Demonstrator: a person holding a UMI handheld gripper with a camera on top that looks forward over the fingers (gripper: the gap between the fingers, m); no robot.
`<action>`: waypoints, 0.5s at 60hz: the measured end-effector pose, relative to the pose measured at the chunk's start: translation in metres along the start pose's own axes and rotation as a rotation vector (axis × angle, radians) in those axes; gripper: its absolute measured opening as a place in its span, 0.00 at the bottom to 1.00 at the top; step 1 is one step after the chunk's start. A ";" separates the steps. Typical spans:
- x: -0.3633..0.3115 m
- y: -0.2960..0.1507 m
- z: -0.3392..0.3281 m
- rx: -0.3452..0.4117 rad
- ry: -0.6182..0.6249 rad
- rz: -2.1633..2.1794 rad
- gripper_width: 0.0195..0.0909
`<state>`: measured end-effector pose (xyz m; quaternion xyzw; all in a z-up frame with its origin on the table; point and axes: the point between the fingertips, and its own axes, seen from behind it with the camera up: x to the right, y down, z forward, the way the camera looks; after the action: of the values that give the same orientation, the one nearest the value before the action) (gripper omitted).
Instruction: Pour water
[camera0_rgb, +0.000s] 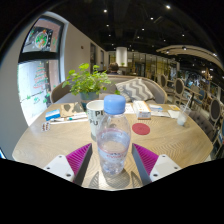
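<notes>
A clear plastic water bottle (113, 140) with a pale blue cap stands upright on the round wooden table (50, 140). It sits between the fingers of my gripper (112, 162), whose magenta pads (79, 158) flank it left and right. A narrow gap shows at each side, so the gripper is open around it. The bottle's base rests on the table and casts a shadow. Just behind the bottle, slightly left, stands a white patterned cup (95, 114).
A red round coaster (141, 128) lies beyond the right finger. A leafy potted plant (90, 80) stands at mid-table, with papers and books (140, 107) and a small pale cup (182, 117) farther right. Chairs ring the table's far side.
</notes>
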<state>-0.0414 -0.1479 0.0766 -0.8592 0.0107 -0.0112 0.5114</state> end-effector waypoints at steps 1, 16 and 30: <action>0.000 -0.001 0.004 0.003 0.006 0.001 0.83; -0.005 -0.003 0.025 0.023 -0.007 0.028 0.36; -0.006 -0.008 0.017 0.027 0.016 -0.004 0.21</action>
<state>-0.0470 -0.1292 0.0756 -0.8522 0.0128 -0.0193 0.5228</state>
